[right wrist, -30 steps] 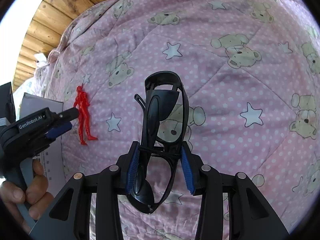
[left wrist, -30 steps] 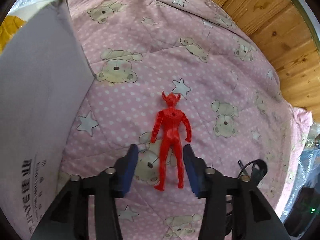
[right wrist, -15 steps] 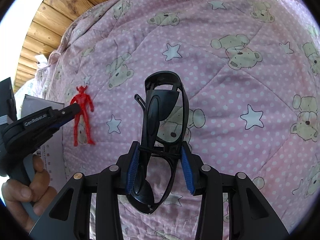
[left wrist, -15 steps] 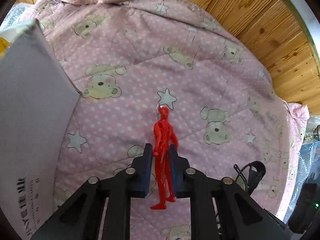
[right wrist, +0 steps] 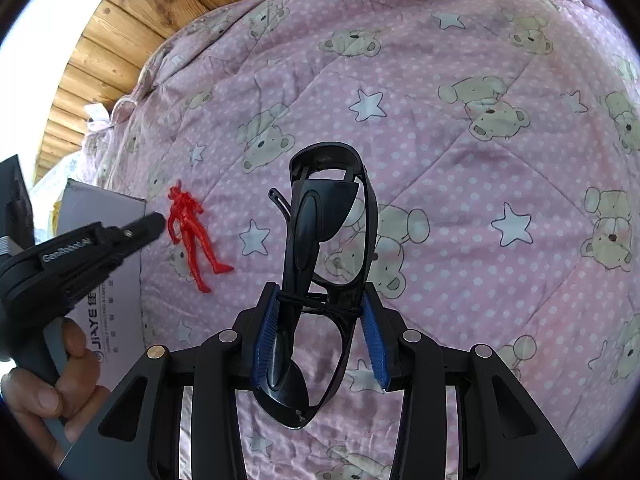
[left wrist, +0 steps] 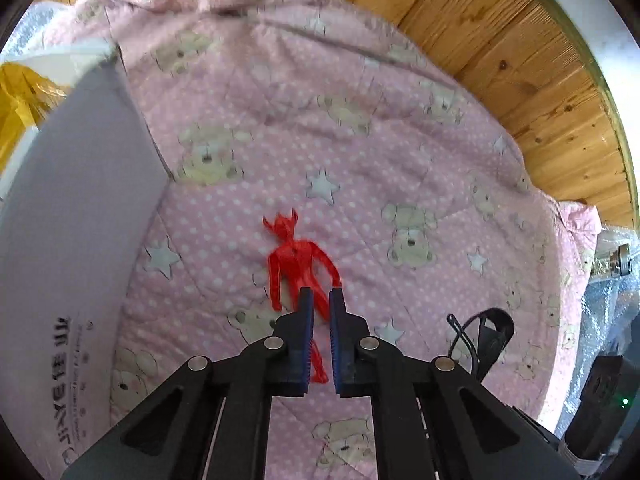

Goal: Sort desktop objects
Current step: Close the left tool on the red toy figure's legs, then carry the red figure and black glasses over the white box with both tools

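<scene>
Sorting in progress: both items lifted or gripped, neither yet placed.
Pink bear-print quilt covers the surface; grey box stands at its left edge, seemingly the destination. Black sunglasses: clamped at mid-frame between the pads of the right gripper, jaws partly closed, above the quilt. Red toy figure: left gripper nearly closed about one leg; whether it has cleared the quilt cannot be told.

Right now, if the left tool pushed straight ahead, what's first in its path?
The red figure, already between the left tool's nearly shut jaws. Beyond it, the pink quilt; depth unclear.
</scene>
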`<state>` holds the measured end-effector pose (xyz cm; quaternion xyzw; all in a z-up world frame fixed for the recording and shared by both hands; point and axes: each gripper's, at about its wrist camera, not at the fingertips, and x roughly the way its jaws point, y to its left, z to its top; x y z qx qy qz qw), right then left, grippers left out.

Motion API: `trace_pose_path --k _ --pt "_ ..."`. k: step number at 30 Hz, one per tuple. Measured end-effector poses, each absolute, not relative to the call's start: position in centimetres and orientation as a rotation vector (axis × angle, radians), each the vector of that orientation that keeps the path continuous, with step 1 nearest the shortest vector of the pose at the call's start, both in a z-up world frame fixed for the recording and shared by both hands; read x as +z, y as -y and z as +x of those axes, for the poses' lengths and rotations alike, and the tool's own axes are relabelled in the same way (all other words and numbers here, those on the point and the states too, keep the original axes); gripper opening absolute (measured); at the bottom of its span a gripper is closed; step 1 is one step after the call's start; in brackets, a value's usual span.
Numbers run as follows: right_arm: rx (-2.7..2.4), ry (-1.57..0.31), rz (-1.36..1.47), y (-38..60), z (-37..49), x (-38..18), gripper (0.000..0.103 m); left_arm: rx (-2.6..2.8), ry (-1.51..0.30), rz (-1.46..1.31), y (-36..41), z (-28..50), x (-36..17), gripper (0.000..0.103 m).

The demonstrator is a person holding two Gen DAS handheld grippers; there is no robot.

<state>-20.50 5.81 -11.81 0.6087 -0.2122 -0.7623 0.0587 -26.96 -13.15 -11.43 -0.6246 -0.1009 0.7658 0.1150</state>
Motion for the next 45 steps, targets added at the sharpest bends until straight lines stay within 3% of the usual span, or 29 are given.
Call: trace_pose_path --k 2,3,4,7,10,11,12,13,23,45 --pt "-2.307 0.64 1.843 -5.6 -20.4 -11.8 0.042 2.251 0.314 -1.907 13.9 -26.8 -12.4 0.031" --pt "-2.306 0.638 1.843 -5.6 -20.3 -11.8 0.042 2.263 0.336 -1.922 14.2 -26.9 -12.8 0.05" --pt "-2.305 0.638 1.845 -5.6 -20.2 -11.9 0.042 2.27 0.362 -1.93 14.4 -27.0 -13.3 0.057" --pt "-2.298 0.638 1.856 -5.8 -20.1 -12.3 0.042 2.241 0.327 -1.959 13.6 -27.3 -14.6 0.057" --pt "-2.291 0.648 1.867 -6.0 -20.2 -12.9 0.042 2.281 0.164 -1.935 11.5 -27.3 -15.1 0.069" --pt "-2.29 0.65 1.869 -6.1 -20.3 -13.0 0.042 2.307 0.101 -1.927 11.0 -27.2 -15.1 0.068" --pt "-2.29 0.655 1.868 -6.1 -20.3 -13.0 0.042 2.333 0.073 -1.91 10.8 -27.1 -14.9 0.048" --pt "-2.289 0.658 1.865 -6.1 -20.4 -13.0 0.042 2.344 0.083 -1.889 11.0 -27.2 -14.6 0.042" --pt "-2.302 0.643 1.824 -5.7 -20.4 -11.6 0.042 2.352 0.245 -1.802 14.3 -26.3 -10.6 0.041" --pt "-2.306 0.436 1.698 1.2 -15.6 -4.2 0.042 2.344 0.386 -1.64 19.0 -20.2 -2.1 0.041"
